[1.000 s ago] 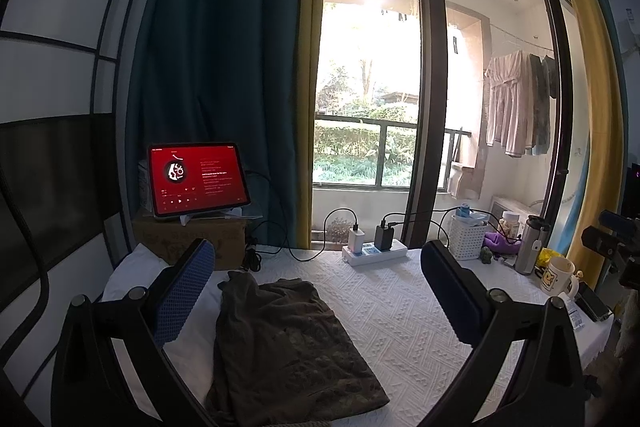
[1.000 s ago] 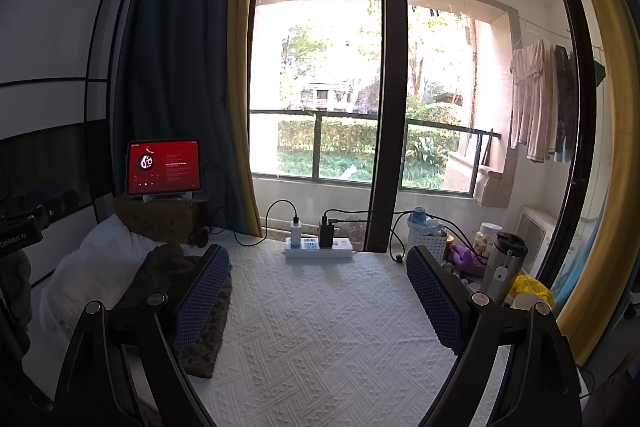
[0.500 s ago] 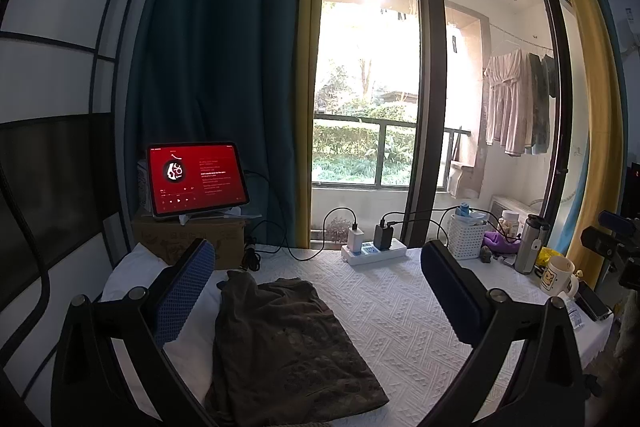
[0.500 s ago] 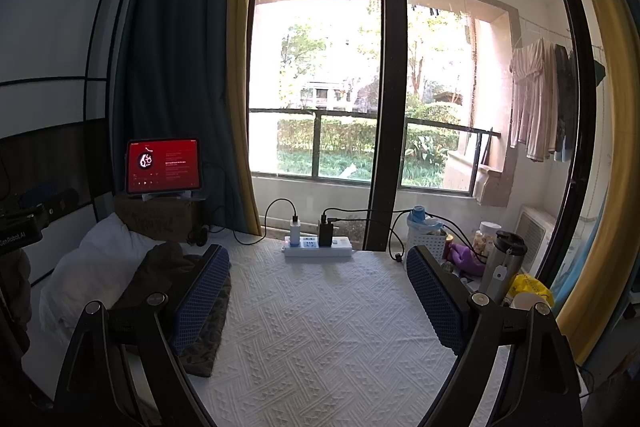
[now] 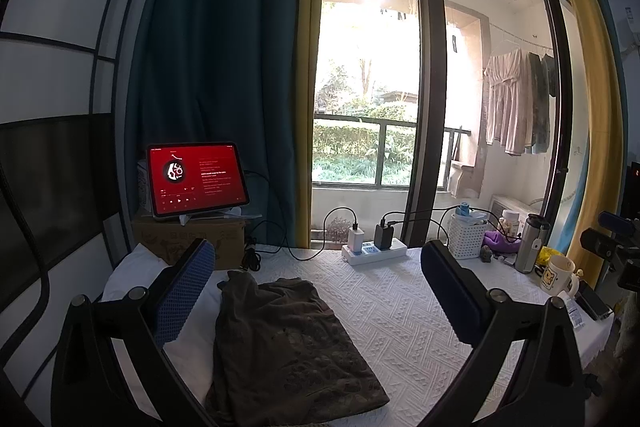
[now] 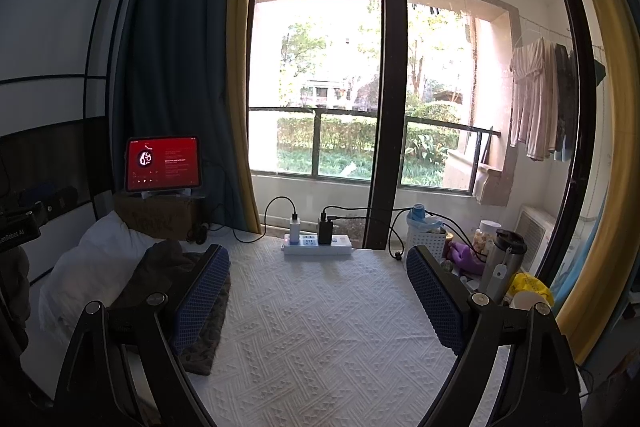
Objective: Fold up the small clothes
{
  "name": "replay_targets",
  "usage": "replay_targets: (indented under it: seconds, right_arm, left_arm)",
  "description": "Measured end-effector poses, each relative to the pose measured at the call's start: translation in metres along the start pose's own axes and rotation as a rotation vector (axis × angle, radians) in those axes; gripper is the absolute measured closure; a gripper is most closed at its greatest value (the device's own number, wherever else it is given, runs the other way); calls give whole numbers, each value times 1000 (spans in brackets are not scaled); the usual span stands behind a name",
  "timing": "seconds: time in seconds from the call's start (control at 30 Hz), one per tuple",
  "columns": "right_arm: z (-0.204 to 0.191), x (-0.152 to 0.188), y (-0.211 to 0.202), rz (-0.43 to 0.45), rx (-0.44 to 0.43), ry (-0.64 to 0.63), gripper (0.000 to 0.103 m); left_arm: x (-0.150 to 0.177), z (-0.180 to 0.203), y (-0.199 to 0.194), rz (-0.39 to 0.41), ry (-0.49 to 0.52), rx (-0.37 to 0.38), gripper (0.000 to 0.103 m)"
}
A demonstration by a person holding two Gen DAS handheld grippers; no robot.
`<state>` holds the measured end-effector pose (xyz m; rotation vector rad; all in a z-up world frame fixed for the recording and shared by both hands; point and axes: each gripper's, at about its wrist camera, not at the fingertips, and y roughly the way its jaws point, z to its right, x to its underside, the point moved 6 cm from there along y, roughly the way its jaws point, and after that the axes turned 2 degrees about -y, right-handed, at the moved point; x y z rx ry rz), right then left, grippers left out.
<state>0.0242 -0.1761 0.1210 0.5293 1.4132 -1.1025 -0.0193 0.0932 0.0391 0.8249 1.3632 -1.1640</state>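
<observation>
A dark brown folded garment (image 5: pixel 288 343) lies on the white textured table cover (image 5: pixel 400 315), its left part resting on a white pillow (image 5: pixel 132 275). My left gripper (image 5: pixel 316 291) is open and empty, held above the garment's far end. In the right wrist view the same garment (image 6: pixel 168 267) lies at the left, partly hidden behind the left finger. My right gripper (image 6: pixel 316 303) is open and empty above the bare table cover (image 6: pixel 320 327), to the right of the garment.
A tablet with a red screen (image 5: pixel 196 179) stands on a cardboard box (image 5: pixel 188 239) at the back left. A power strip with chargers (image 5: pixel 374 251) lies by the window. A white basket (image 5: pixel 468 235), a steel tumbler (image 5: pixel 530 243) and a mug (image 5: pixel 556 273) crowd the right side.
</observation>
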Motion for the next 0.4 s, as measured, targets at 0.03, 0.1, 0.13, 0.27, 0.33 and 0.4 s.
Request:
replay_targets:
  seconds: [0.03,0.1,0.13,0.27,0.33,0.4]
  right_arm:
    - [1,1,0,-1,0,0,11]
    - [2,3,0,-4,-2,-1,11]
    - [3,4,1,-5,-3,-2,11]
    - [6,6,1,-9,-7,-4,11]
    - [6,6,1,-12,-7,-6,11]
    - [7,6,1,-15,-6,-12,11]
  left_arm:
    - [0,0,0,0,0,0,1]
    - [1,1,0,0,1,2,1]
    - [1,1,0,1,2,3,1]
    - [3,3,2,-4,15,11,1]
    - [4,4,1,-2,21,14,1]
    - [5,4,0,-1,18,28,1]
